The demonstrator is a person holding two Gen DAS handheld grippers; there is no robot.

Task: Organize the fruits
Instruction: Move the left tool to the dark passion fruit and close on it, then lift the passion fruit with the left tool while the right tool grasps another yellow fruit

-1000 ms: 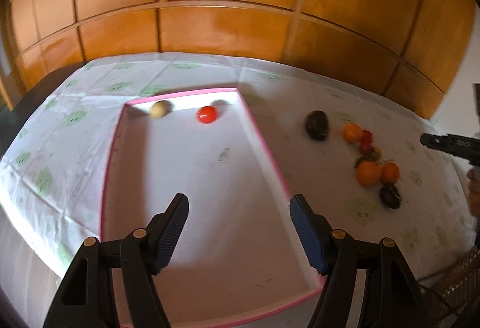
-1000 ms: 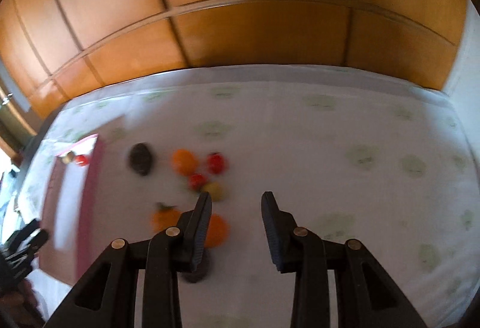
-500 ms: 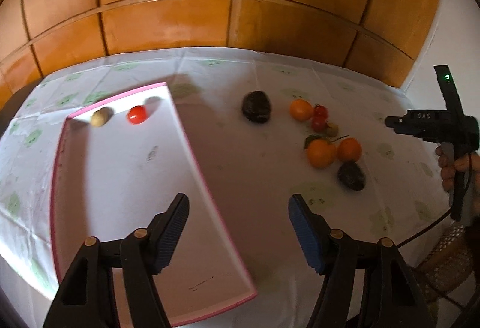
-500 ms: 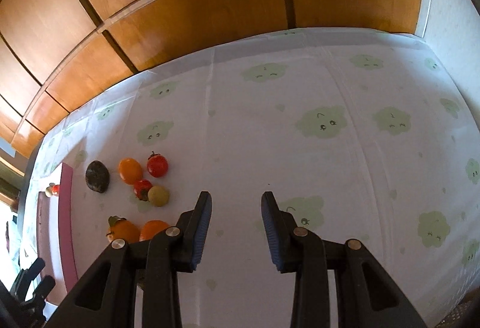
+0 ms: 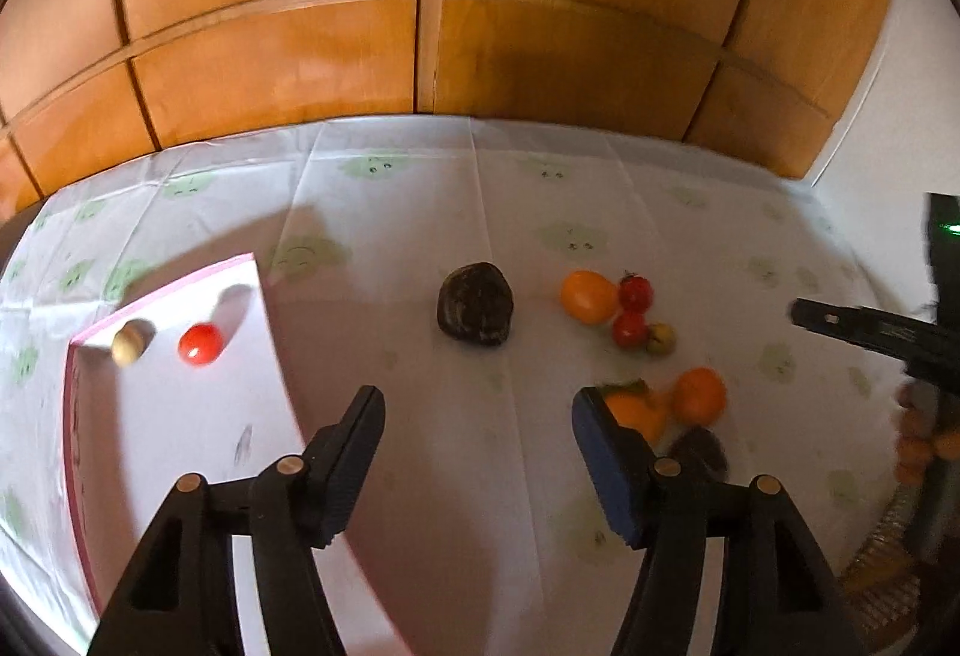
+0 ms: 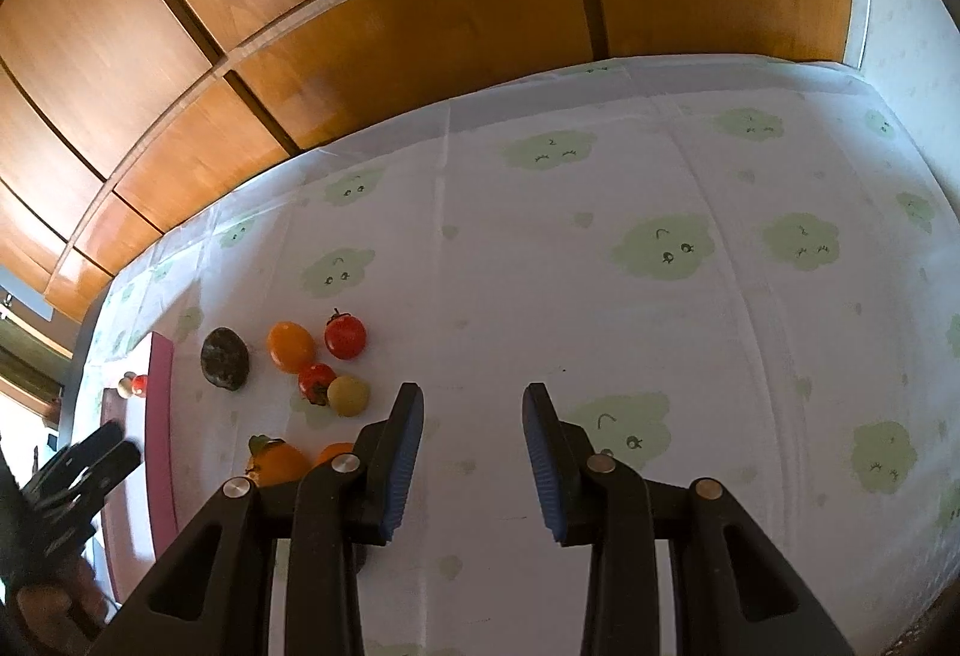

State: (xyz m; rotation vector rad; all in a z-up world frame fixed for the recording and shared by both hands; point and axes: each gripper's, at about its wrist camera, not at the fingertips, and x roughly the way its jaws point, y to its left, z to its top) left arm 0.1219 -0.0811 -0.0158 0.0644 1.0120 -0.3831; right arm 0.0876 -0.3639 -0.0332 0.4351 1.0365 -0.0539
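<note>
A wood-panelled wall (image 5: 420,26) backs a table under a white cloth with green cloud prints (image 6: 660,248). Landmark: the pink-rimmed tray (image 5: 180,446), which holds a small pale fruit (image 5: 128,346) and a red tomato (image 5: 201,344) at its far end.

Loose fruit lies on the cloth to the right of the tray. The dark avocado (image 5: 475,303) is nearest the tray. Farther from the tray are an orange fruit (image 5: 588,296), two red tomatoes (image 5: 635,293), a small yellowish fruit (image 5: 661,338), two more orange fruits (image 5: 699,395) and a second dark fruit (image 5: 699,449).

The left gripper (image 5: 474,452) has jaws moderately parted and holds nothing; the jaws have just been narrowing, with only cloth between them. The right gripper (image 6: 471,440) has a narrow gap, also empty, over bare cloth well away from the tray.

Recommended procedure: select the avocado, as it stands apart from the cluster. Centre the left jaws over its narrower axis, descend until the pads bracket its widest part, then close gently. Round fruit is likely to roll if struck off-centre.
</note>
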